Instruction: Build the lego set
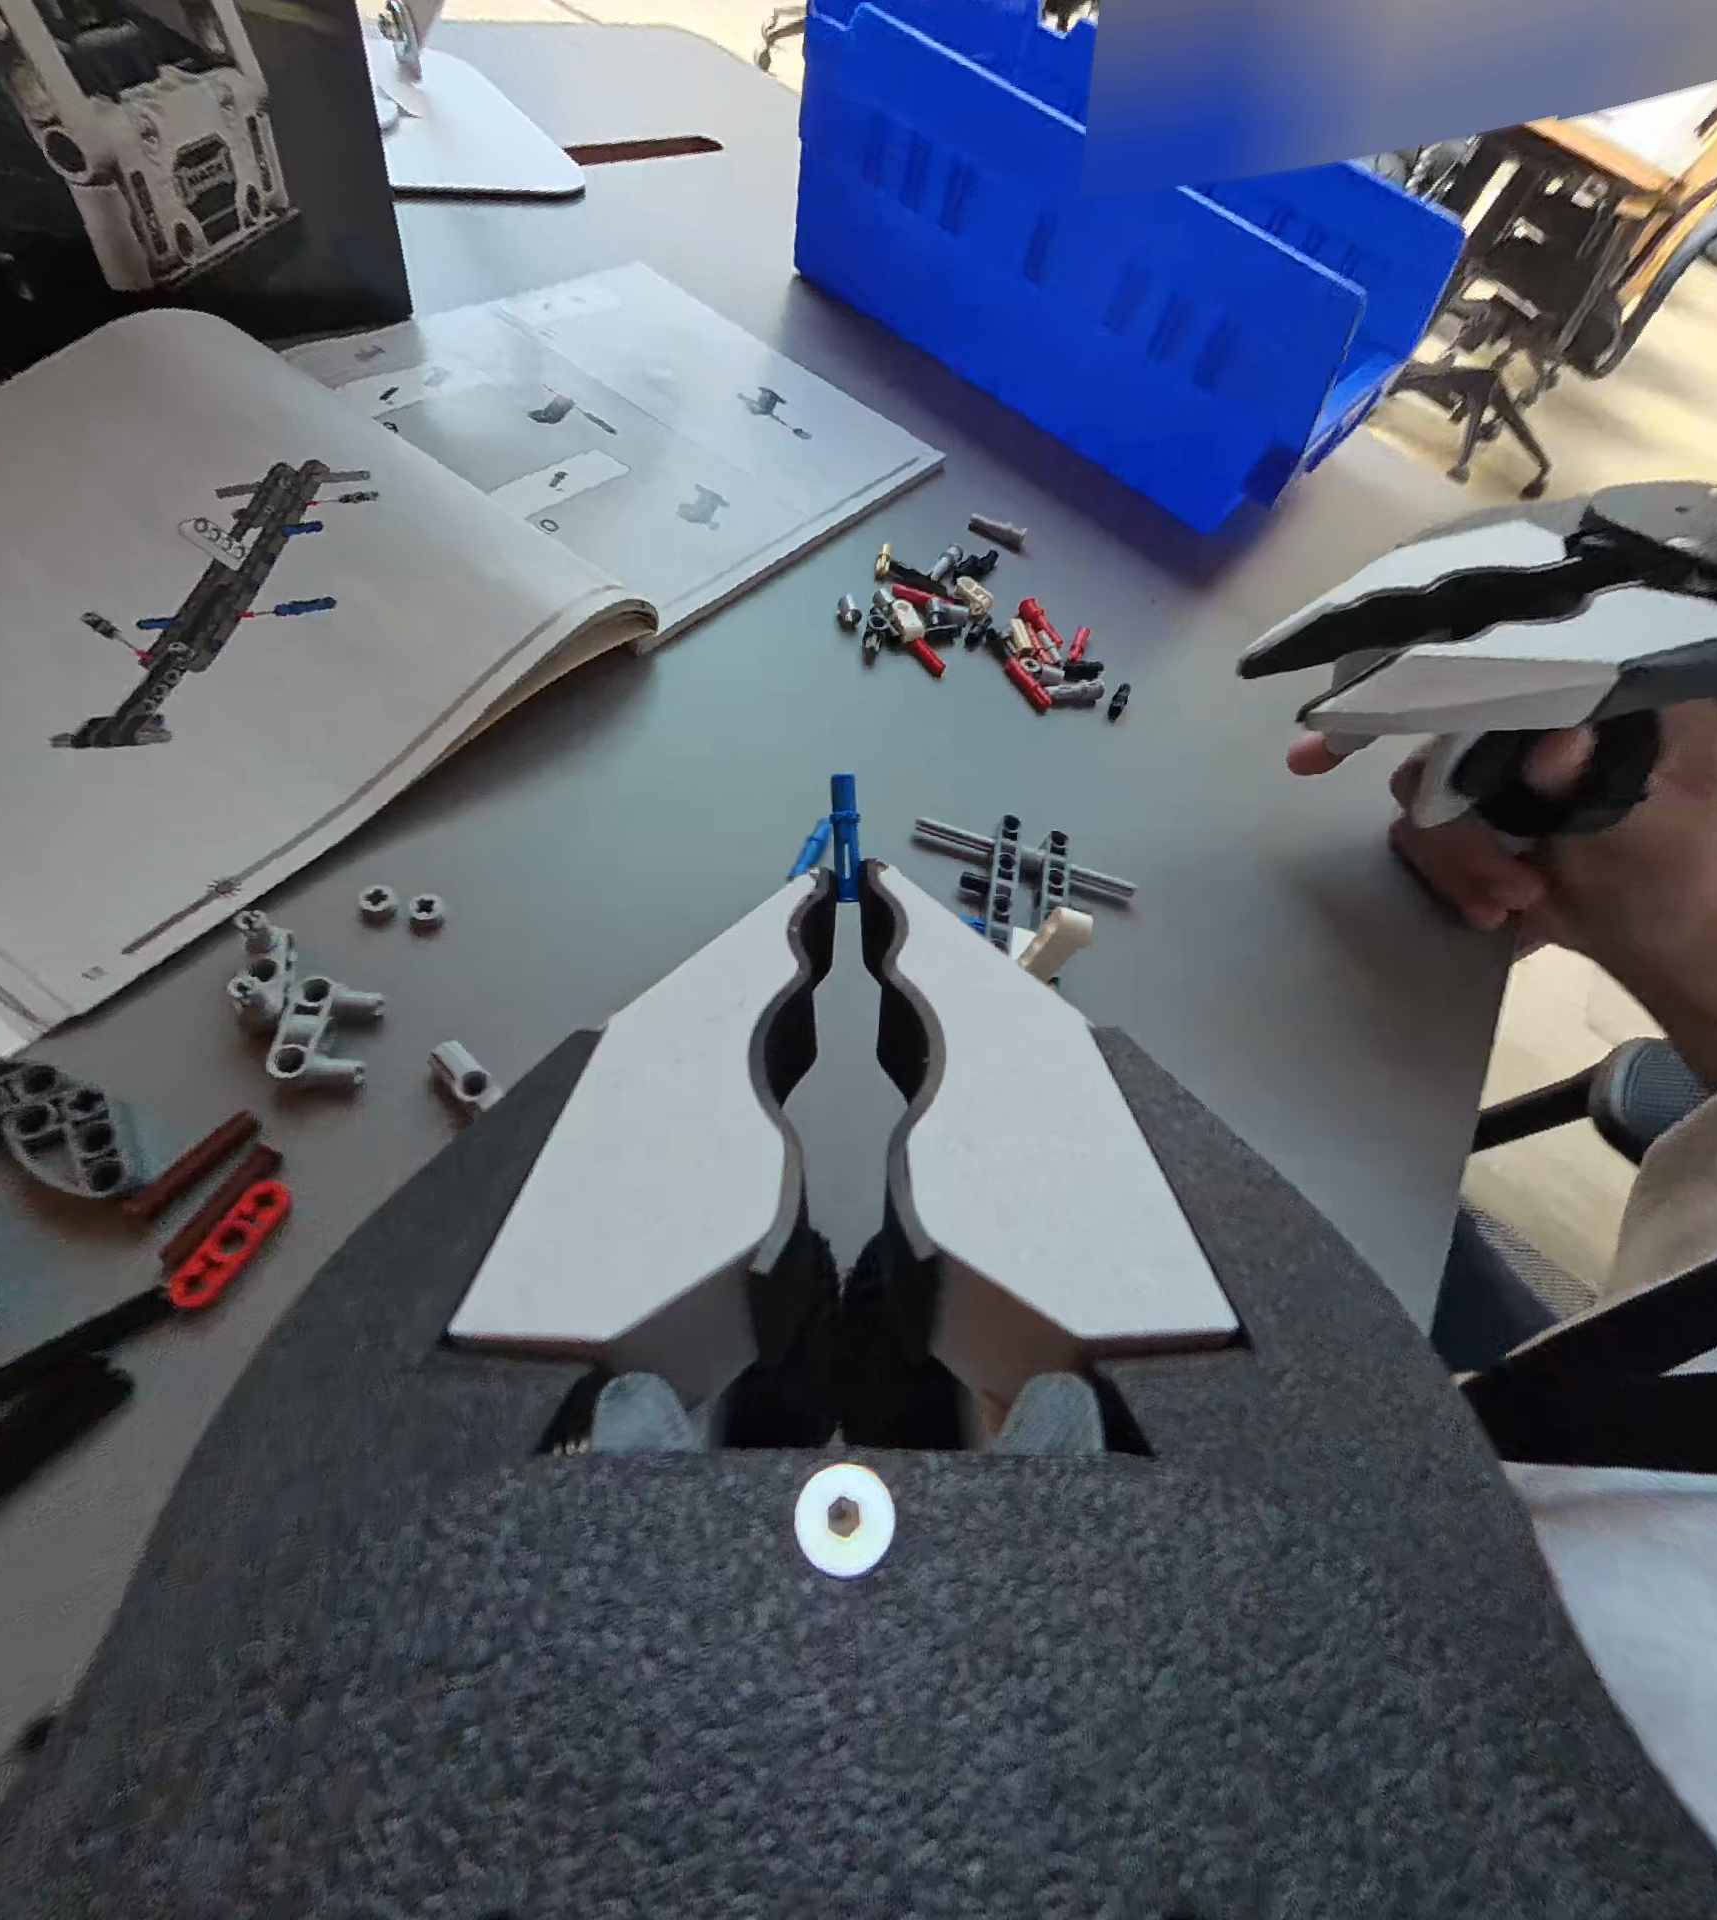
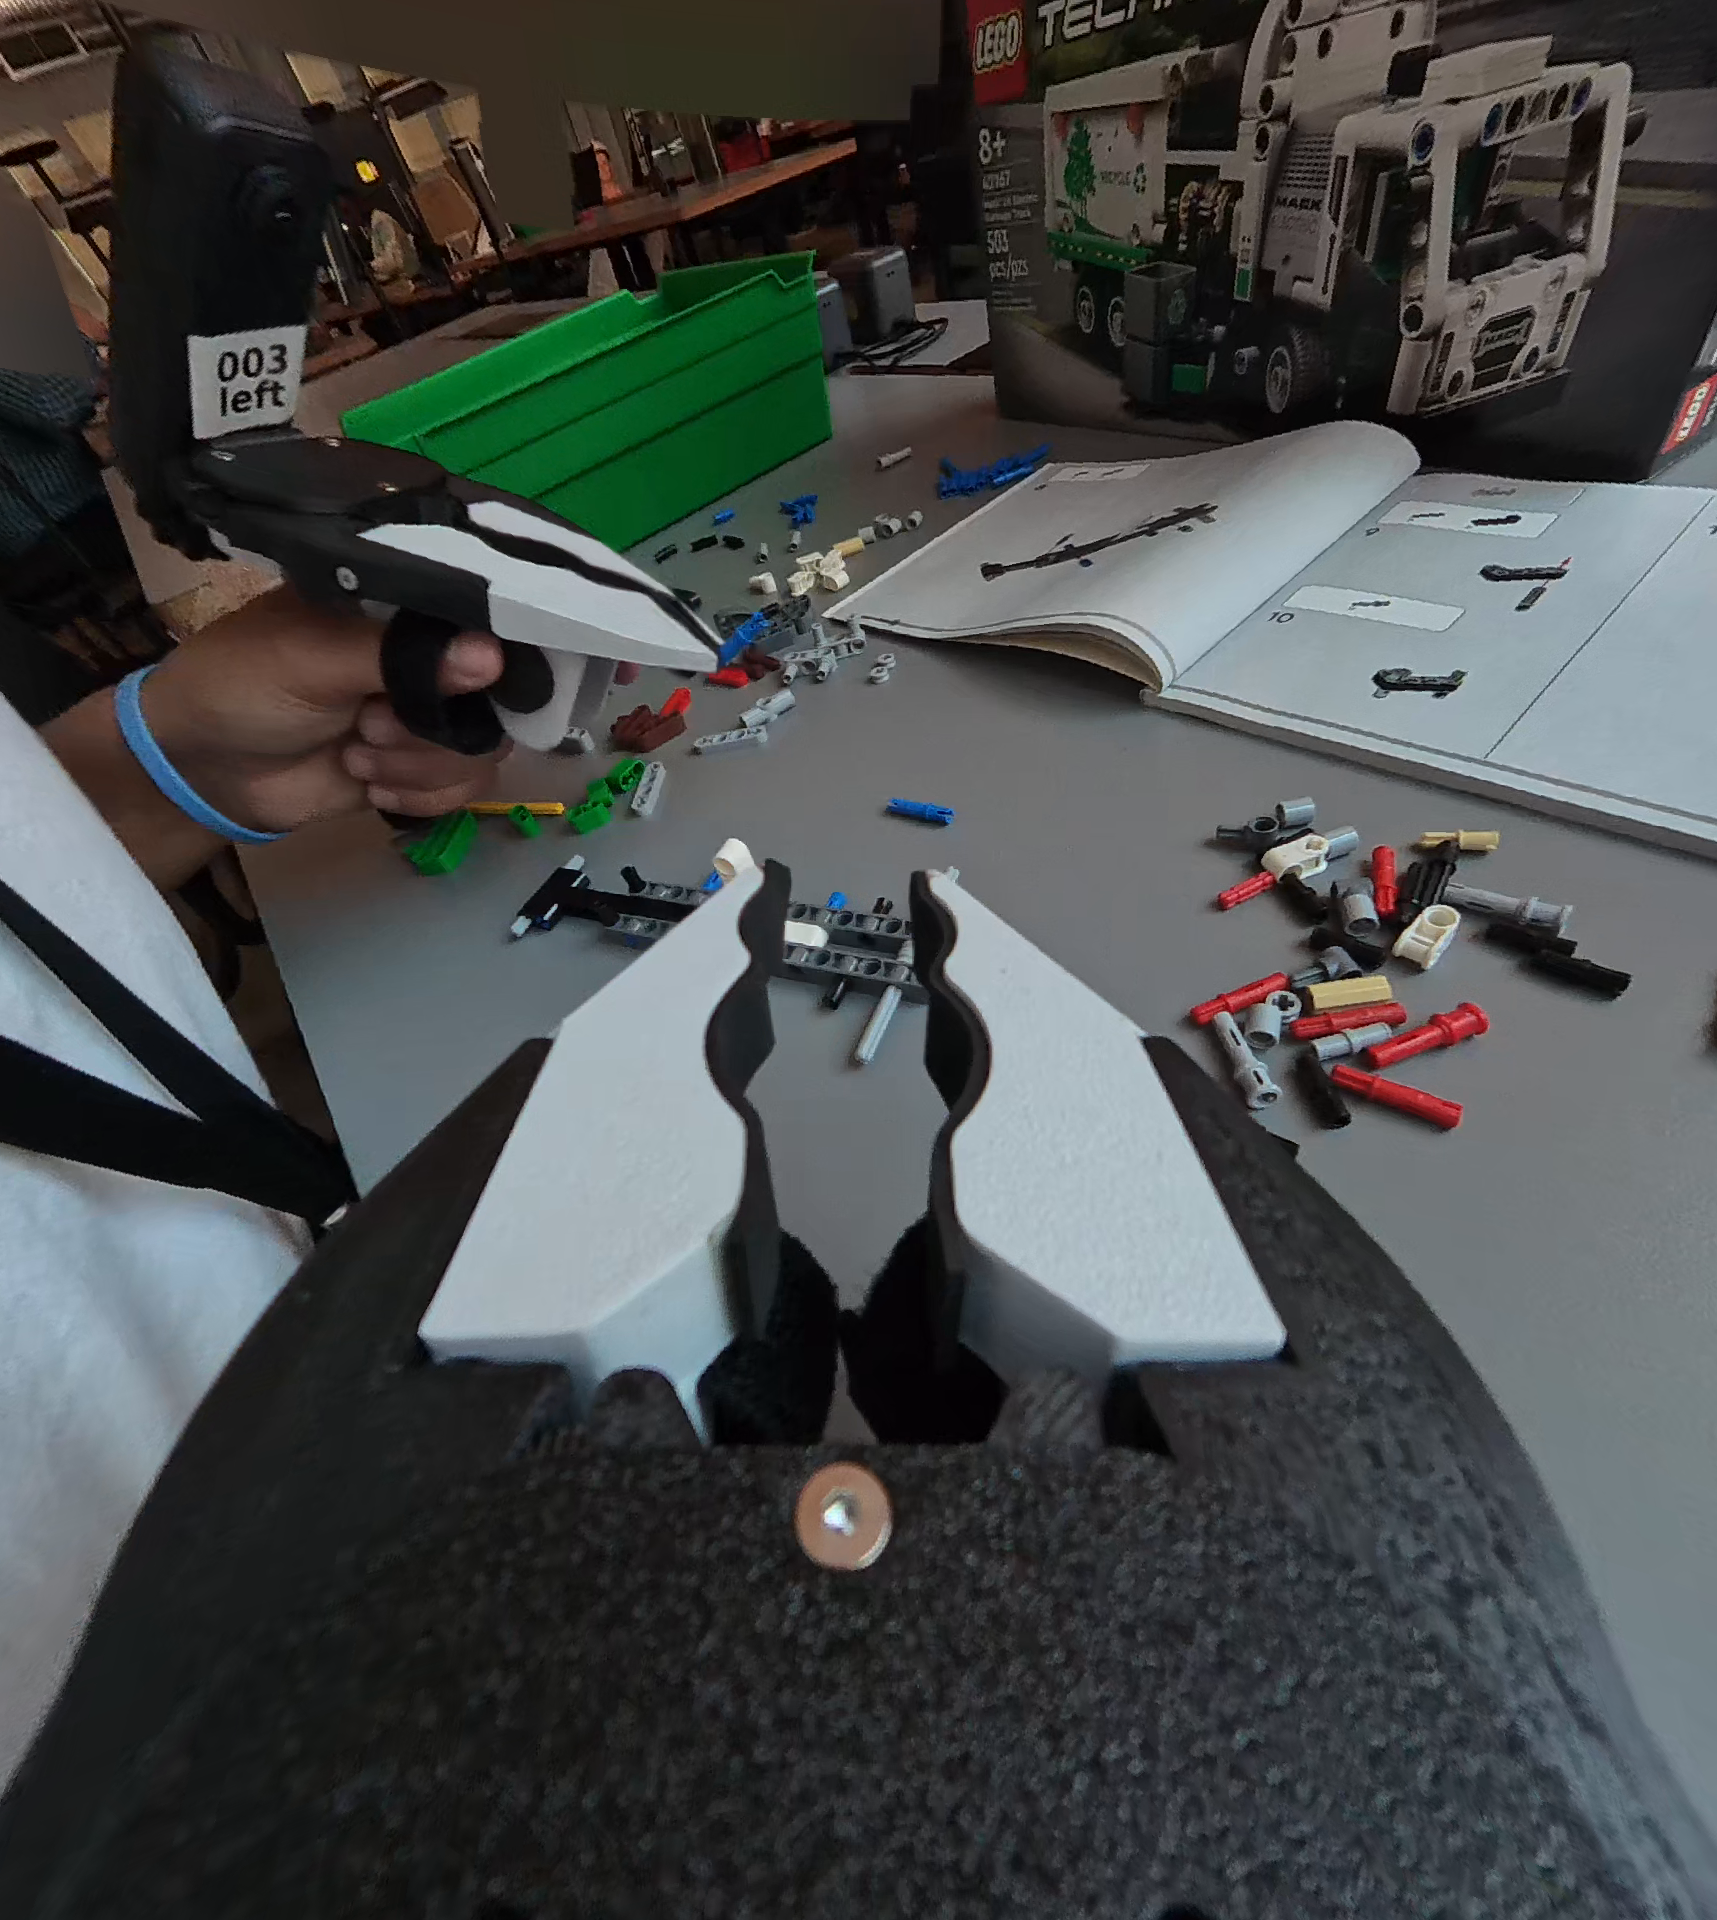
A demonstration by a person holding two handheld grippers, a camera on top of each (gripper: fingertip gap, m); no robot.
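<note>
Grey table (image 1: 708, 727): left gripper (image 1: 843, 883) jaws clamped on blue pin (image 1: 842, 831), long axis toward 12 o'clock. Right gripper (image 2: 849, 883) jaws apart above grey beam assembly (image 2: 838, 940), lying 9-to-3

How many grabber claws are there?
2. The left gripper pinches a blue pin mid-table; the right gripper is open over the grey beam assembly. None seems hidden.
</note>
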